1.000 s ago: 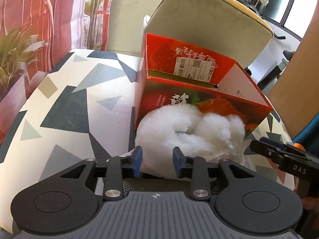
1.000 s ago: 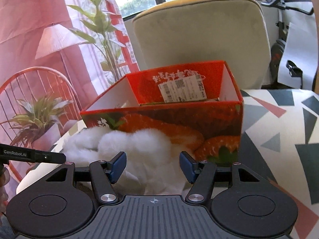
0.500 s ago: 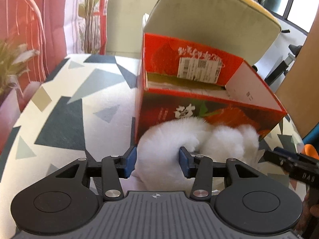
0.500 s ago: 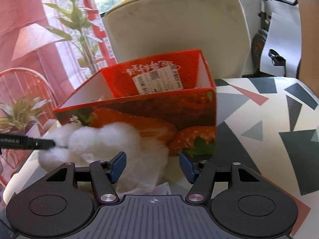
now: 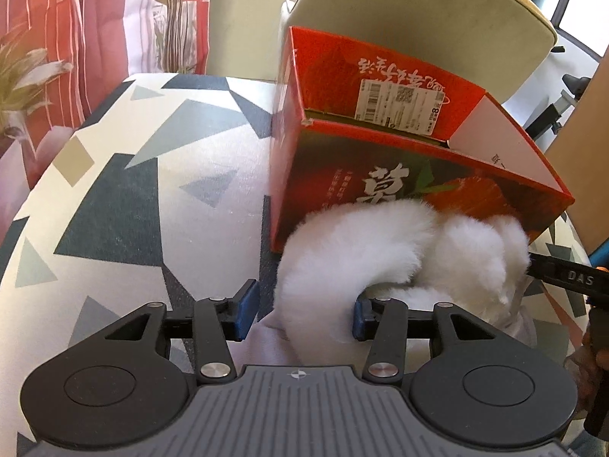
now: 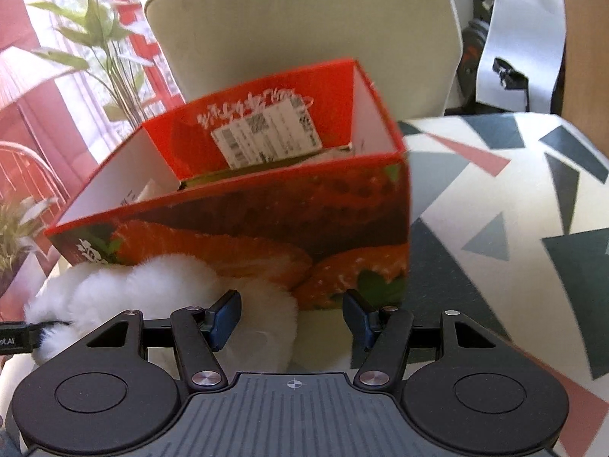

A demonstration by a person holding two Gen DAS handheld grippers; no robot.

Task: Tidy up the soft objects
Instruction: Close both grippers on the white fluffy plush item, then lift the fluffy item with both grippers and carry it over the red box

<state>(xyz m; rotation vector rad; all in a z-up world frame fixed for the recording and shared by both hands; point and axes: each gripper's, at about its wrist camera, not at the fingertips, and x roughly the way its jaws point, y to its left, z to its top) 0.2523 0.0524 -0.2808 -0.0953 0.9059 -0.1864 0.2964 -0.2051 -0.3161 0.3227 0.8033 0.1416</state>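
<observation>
The right claw point(image 6: 291, 318) hangs open over white fluff point(image 6: 160, 285) lying against the strawberry box point(image 6: 266, 213).

box point(image 5: 399, 175) blocks ahead | plush point(image 5: 380, 251) against it | table point(image 5: 133, 175) left open

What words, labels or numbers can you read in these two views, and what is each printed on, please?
"DAS": on the right hand-held gripper, seen from the left wrist view.
"oLAI": cut-off lettering on the left hand-held gripper, at the right wrist view's edge.
Large white Chinese character: front of the red strawberry box.
White script inside the box: upside down, not legible to me.
Barcode label: print too small to read.
</observation>
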